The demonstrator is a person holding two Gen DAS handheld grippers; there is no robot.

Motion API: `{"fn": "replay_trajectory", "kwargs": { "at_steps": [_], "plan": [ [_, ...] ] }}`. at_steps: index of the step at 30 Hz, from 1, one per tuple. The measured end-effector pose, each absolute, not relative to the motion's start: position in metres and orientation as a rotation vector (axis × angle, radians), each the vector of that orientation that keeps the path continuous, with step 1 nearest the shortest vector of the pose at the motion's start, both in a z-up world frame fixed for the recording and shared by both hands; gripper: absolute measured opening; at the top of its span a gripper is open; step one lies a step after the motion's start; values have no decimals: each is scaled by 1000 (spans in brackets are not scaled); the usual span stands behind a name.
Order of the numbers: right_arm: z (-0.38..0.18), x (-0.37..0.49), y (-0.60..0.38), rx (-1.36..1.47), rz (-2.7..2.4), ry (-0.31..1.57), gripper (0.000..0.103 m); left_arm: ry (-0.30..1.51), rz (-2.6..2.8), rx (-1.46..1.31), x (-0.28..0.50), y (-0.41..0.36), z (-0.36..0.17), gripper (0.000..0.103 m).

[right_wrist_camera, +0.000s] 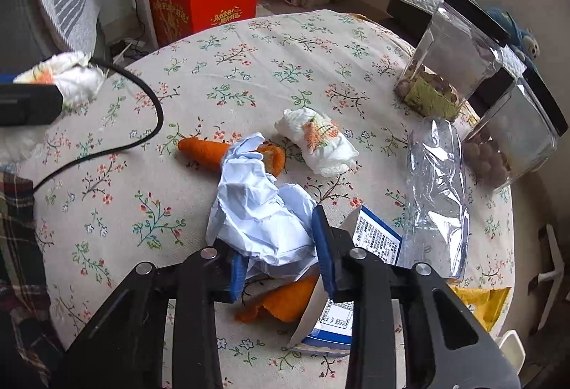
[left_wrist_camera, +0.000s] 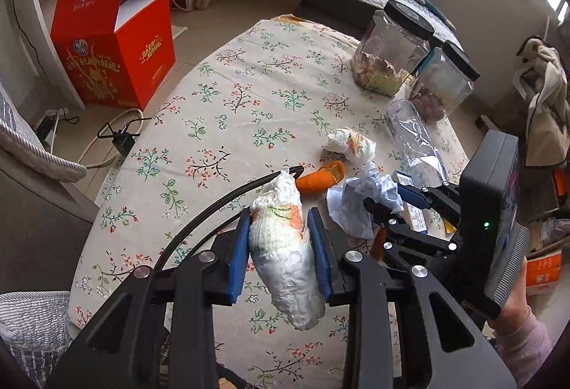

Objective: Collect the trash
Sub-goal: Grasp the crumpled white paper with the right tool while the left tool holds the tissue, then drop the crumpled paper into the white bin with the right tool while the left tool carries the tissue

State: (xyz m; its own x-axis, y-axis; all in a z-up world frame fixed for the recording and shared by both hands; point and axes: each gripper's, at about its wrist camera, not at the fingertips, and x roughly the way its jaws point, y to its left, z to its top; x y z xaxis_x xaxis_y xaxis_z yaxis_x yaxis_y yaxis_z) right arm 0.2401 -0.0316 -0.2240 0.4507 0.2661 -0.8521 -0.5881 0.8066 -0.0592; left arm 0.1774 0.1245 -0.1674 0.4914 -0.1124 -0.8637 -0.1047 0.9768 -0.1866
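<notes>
My left gripper (left_wrist_camera: 279, 228) is shut on a rolled white napkin with an orange print (left_wrist_camera: 285, 246) and holds it above the floral tablecloth (left_wrist_camera: 231, 96). My right gripper (right_wrist_camera: 281, 246) is shut on a crumpled pale blue paper (right_wrist_camera: 256, 203); it also shows in the left wrist view (left_wrist_camera: 359, 200). On the cloth lie a second rolled napkin (right_wrist_camera: 320, 139), an orange peel piece (right_wrist_camera: 206, 150), another orange piece (right_wrist_camera: 281, 303), a blue-and-white carton (right_wrist_camera: 370, 239) and a clear plastic wrapper (right_wrist_camera: 434, 196).
Two clear jars with black lids (right_wrist_camera: 452, 54) (right_wrist_camera: 516, 139) stand at the table's far right. An open red box (left_wrist_camera: 114, 43) stands on the floor beyond the table. A black cable (right_wrist_camera: 142, 96) trails over the left of the table. A yellow packet (right_wrist_camera: 477, 303) lies at the right edge.
</notes>
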Motion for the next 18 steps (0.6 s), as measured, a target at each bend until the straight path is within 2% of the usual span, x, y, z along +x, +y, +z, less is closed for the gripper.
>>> {"fn": "replay_trajectory", "kwargs": {
  "at_steps": [10, 18],
  "plan": [
    [-155, 239, -72, -112, 511, 838, 30, 930, -45, -331, 186, 116, -135, 32],
    [-125, 239, -110, -12, 439, 763, 30, 857, -86, -331, 192, 89, -104, 32]
  ]
}}
